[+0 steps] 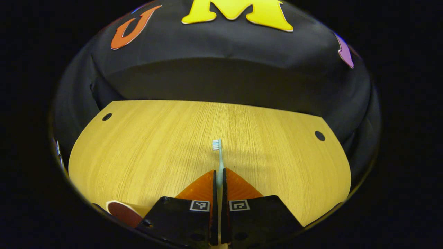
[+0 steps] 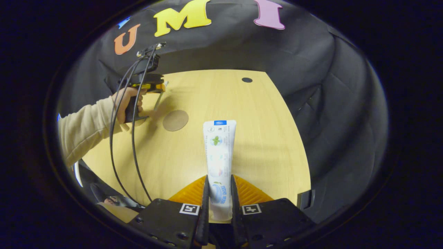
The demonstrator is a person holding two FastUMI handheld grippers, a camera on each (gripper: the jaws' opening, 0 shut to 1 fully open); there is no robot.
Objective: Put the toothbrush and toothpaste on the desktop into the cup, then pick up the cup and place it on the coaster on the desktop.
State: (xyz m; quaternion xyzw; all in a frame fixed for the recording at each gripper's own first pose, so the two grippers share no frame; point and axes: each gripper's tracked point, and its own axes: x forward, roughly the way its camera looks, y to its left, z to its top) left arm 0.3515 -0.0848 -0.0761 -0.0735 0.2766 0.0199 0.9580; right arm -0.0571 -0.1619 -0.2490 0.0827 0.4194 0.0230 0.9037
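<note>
Toothbrush (image 1: 218,157) pinched upright, toothpaste (image 2: 218,155) gripped (raised)

Cream sleeve (image 2: 81,129); black cables (image 2: 114,138) loop from the left gripper (image 2: 157,86).

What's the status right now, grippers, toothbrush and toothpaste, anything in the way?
Left gripper shut on toothbrush, head forward. Right gripper shut on toothpaste. Coaster bare on the desktop. Nothing blocking.

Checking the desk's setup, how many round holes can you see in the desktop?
3: two in the left gripper view, at the far-left corner and far-right corner; one far in the right gripper view, possibly the same.
</note>
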